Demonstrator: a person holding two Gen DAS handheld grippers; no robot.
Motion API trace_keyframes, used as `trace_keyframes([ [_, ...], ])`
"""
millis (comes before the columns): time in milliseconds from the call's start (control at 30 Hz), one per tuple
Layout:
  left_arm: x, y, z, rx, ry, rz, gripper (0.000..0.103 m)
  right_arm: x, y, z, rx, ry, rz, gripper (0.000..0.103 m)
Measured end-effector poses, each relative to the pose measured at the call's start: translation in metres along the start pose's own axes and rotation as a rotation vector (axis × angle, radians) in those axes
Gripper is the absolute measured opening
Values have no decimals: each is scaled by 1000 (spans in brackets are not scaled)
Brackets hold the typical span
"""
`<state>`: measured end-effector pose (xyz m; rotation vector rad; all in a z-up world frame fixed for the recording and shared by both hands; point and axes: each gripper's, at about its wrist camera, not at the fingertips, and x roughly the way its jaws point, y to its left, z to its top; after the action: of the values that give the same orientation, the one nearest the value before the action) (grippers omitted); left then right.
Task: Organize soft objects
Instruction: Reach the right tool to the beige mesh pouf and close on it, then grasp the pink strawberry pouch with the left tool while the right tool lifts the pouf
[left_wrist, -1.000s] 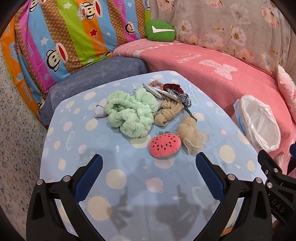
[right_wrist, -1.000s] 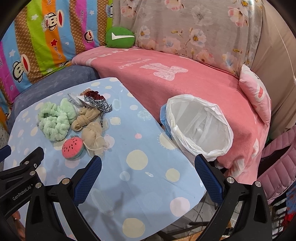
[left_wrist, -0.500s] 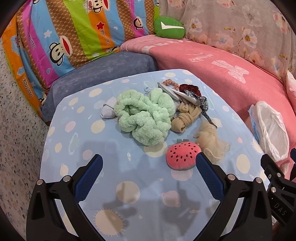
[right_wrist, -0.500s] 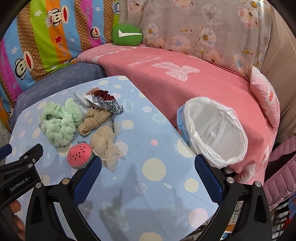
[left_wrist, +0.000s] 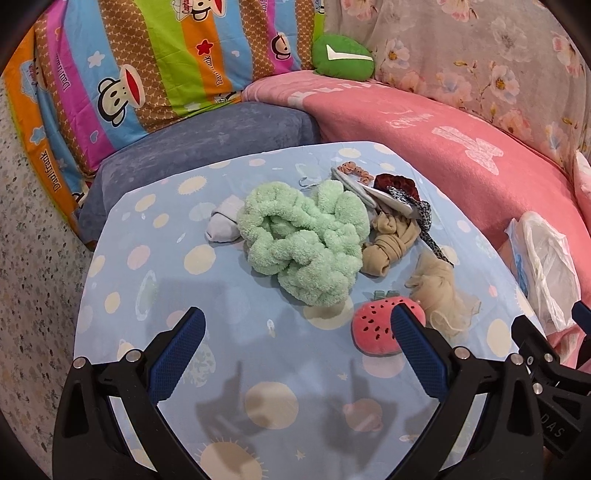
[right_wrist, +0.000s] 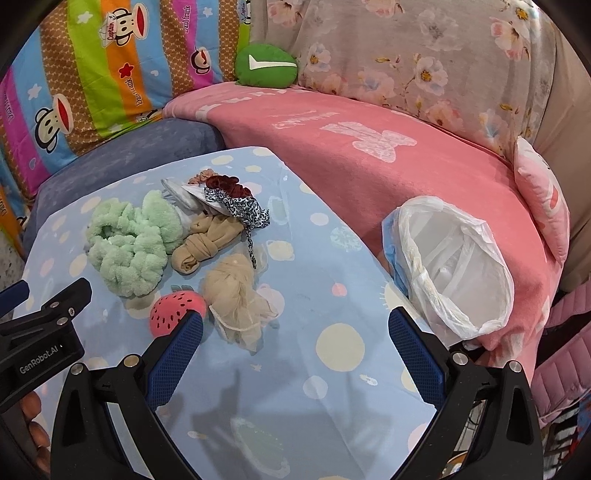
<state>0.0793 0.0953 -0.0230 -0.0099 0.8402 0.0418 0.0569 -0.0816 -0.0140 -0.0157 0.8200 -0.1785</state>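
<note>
Step in hand: approach, nothing picked yet. Left gripper (left_wrist: 293, 334) and right gripper (right_wrist: 295, 334) gape wide, empty. Watermelon plush (left_wrist: 376, 330) lies nearest, beside the green towel (left_wrist: 306, 236). Next: straddle plush, close.

left claw (right_wrist: 44, 332): "GenRobot.AI" | right claw (left_wrist: 554, 398): "DAS" | striped sheet (left_wrist: 147, 55): "Paul frank"; "Captain"

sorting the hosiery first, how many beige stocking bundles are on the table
2. A tan knotted bundle lies right of the green fluffy towel; a paler sheer bundle sits nearer the camera, beside the watermelon plush. More may hide under the pile.
</note>
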Motion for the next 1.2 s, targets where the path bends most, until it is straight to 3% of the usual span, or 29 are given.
trace_keyframes([
  [200, 20, 24, 6, -15, 2, 1, 96, 14, 16, -1, 1, 5, 37, 96],
  [467, 49, 37, 6, -42, 64, -31, 96, 51, 27, 1, 23, 34, 70, 95],
  [567, 54, 28, 4, -42, 80, -67, 96, 69, 23, 4, 40, 54, 71, 86],
  [733, 59, 7, -3, -16, 95, -111, 96, 105, 24, 6, 70, 115, 145, 69],
  [800, 61, 0, -4, 2, 93, -119, 96, 114, 27, 5, 68, 126, 191, 52],
  [867, 63, -6, -5, 12, 96, -124, 96, 121, 32, 4, 56, 145, 246, 23],
  [900, 63, -7, -5, 13, 99, -128, 94, 121, 34, 3, 52, 150, 264, 17],
  [967, 64, -9, -6, 15, 105, -138, 94, 116, 32, 3, 40, 137, 281, 11],
  [1200, 68, -25, -10, -1, 137, -191, 95, 81, 5, 4, 54, 83, 306, 8],
])
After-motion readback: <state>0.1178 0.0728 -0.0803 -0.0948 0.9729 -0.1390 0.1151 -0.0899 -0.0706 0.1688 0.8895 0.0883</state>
